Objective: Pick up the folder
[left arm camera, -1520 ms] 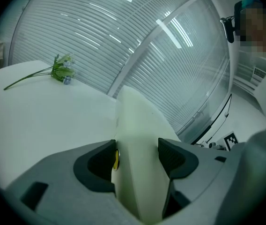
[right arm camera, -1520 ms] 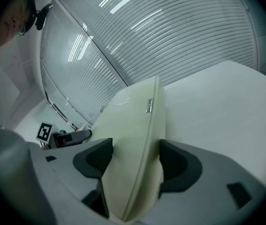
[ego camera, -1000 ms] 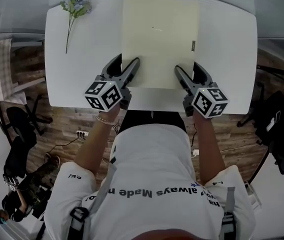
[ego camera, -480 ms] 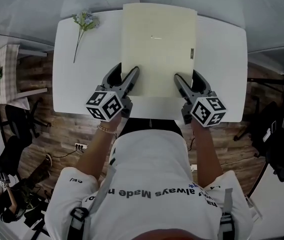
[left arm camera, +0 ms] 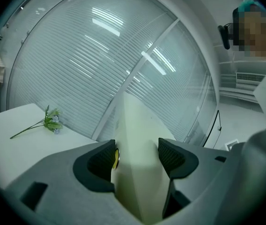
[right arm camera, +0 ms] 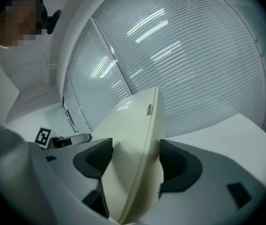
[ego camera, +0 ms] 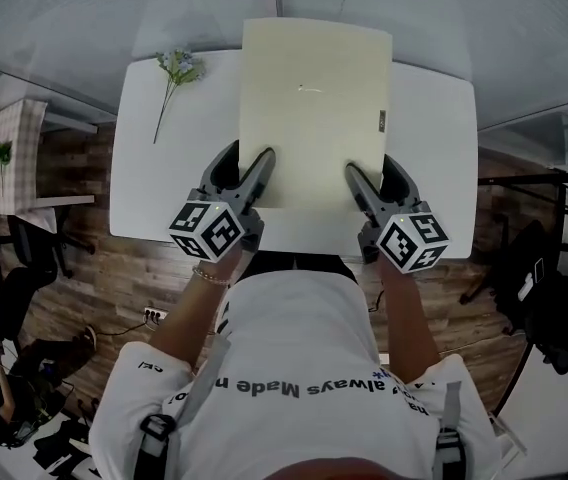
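A pale cream folder (ego camera: 314, 108) hangs lifted above the white table (ego camera: 434, 158), held by its near edge at both corners. My left gripper (ego camera: 249, 168) is shut on its near left part, and my right gripper (ego camera: 369, 176) is shut on its near right part. In the left gripper view the folder (left arm camera: 137, 163) runs edge-on between the dark jaw pads (left arm camera: 171, 157). The right gripper view shows the folder (right arm camera: 137, 149) clamped the same way, tilted up toward the blinds.
A sprig of artificial flowers (ego camera: 176, 73) lies on the table's far left; it also shows as a flower sprig (left arm camera: 46, 122) in the left gripper view. Window blinds stand behind the table. Chairs and a wooden floor (ego camera: 114, 268) lie below on both sides.
The folder has risen off the table with both grippers, and its far edge now reaches past the table's back edge. The head camera has risen too.
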Demonstrator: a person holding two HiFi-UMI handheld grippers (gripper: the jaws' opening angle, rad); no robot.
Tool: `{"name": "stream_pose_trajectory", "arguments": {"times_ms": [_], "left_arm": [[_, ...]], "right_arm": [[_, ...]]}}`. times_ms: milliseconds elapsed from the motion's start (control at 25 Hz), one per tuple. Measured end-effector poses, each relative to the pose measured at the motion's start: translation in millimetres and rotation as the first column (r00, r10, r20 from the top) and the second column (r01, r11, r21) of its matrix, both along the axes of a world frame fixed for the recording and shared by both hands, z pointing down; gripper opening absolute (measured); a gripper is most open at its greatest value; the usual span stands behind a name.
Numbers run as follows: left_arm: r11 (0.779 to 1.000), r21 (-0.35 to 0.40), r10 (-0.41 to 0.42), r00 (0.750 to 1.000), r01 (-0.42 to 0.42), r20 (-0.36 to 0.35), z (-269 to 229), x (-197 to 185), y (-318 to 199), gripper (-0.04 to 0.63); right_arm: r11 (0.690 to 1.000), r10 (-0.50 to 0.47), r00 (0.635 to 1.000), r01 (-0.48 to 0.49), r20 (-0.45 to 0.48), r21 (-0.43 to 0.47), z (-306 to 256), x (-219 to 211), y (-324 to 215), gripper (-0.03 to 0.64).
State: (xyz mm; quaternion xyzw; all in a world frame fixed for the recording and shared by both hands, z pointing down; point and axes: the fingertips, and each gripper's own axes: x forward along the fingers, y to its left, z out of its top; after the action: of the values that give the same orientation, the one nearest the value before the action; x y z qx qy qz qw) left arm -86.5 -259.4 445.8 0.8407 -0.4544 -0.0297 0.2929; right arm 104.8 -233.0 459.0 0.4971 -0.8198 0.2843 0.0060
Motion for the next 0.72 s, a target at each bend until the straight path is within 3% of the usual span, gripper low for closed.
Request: {"name": "stream_pose_trajectory", "arguments": {"times_ms": [720], "left_arm": [[0.991,0.131,-0.014,0.999,0.018,-0.034,-88,0,23,0.284]], "right_arm": [[0.987,0.006,1.000,-0.001,-0.028,0.161,-93,2,19,0.305]]}}
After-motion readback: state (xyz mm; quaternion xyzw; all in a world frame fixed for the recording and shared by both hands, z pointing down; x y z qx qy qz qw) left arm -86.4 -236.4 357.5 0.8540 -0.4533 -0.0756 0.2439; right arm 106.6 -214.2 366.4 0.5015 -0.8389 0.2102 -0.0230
